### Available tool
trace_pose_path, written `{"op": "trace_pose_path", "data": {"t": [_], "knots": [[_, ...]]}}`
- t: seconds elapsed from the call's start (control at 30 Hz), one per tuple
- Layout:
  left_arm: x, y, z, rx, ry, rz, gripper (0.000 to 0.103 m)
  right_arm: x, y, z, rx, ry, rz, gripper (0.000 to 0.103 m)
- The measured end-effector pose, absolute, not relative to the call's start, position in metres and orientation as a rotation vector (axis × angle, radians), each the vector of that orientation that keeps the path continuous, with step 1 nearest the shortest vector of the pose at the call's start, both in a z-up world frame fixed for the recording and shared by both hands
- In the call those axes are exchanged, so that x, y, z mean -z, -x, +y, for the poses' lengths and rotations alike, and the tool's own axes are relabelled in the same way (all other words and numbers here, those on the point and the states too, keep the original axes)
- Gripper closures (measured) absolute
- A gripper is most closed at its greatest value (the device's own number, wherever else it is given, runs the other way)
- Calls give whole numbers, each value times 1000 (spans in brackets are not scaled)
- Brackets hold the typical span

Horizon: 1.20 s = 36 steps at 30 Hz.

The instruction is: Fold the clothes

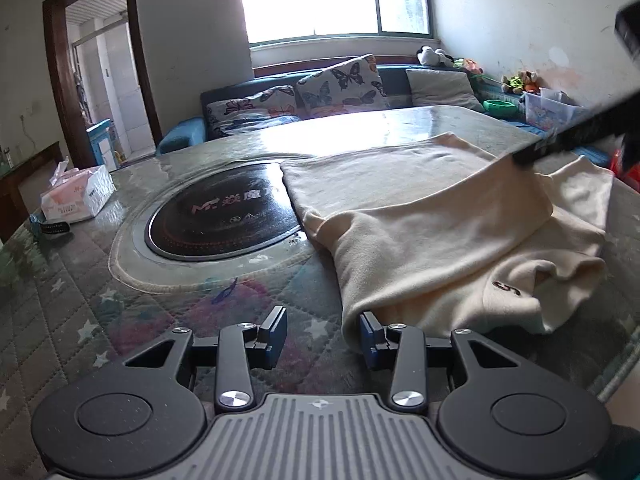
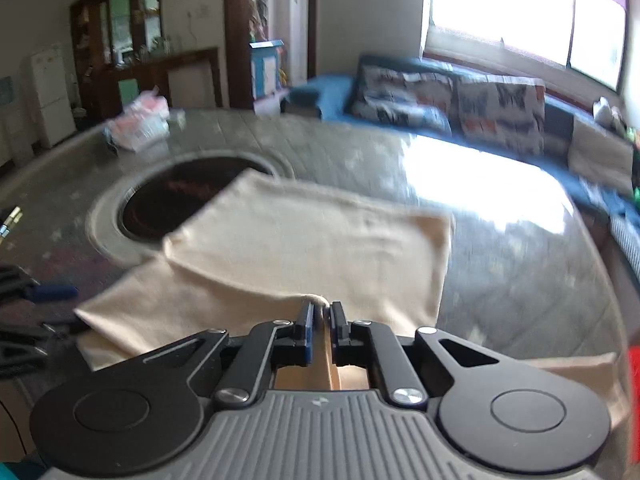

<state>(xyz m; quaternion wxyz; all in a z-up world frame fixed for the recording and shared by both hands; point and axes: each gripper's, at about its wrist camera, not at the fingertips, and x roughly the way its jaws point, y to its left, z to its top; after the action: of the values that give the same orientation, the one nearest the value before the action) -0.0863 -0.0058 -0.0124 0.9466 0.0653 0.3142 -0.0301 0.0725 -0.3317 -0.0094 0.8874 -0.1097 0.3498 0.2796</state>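
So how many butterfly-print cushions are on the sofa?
2: one butterfly-print cushion lies low at the sofa's left end, the other stands propped beside it. More could be hidden behind the table.

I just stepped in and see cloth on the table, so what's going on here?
A person with a gripper in each hand is folding a cream garment on the quilted table. The right gripper is shut on a pinch of the fabric, lifting part of it over the rest. The left gripper stands open at the garment's near edge, one finger beside the cloth, gripping nothing. The fold is partway done.
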Motion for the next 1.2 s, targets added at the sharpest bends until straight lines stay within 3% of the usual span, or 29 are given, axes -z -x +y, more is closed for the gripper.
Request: {"op": "trace_pose_path", "data": {"t": [0.4, 0.57, 0.97, 1.2], "knots": [[-24, 66, 2, 133, -54, 597, 63, 19, -67, -334, -636, 209, 704, 92], [-20, 35, -15, 179, -32, 589, 69, 31, -65, -328, -651, 200, 731, 92], [12, 5, -1, 134, 35, 700, 71, 48, -65, -331, -666, 186, 773, 87], [-7, 6, -13, 164, 26, 628, 71, 39, -70, -332, -672, 165, 736, 87]]}}
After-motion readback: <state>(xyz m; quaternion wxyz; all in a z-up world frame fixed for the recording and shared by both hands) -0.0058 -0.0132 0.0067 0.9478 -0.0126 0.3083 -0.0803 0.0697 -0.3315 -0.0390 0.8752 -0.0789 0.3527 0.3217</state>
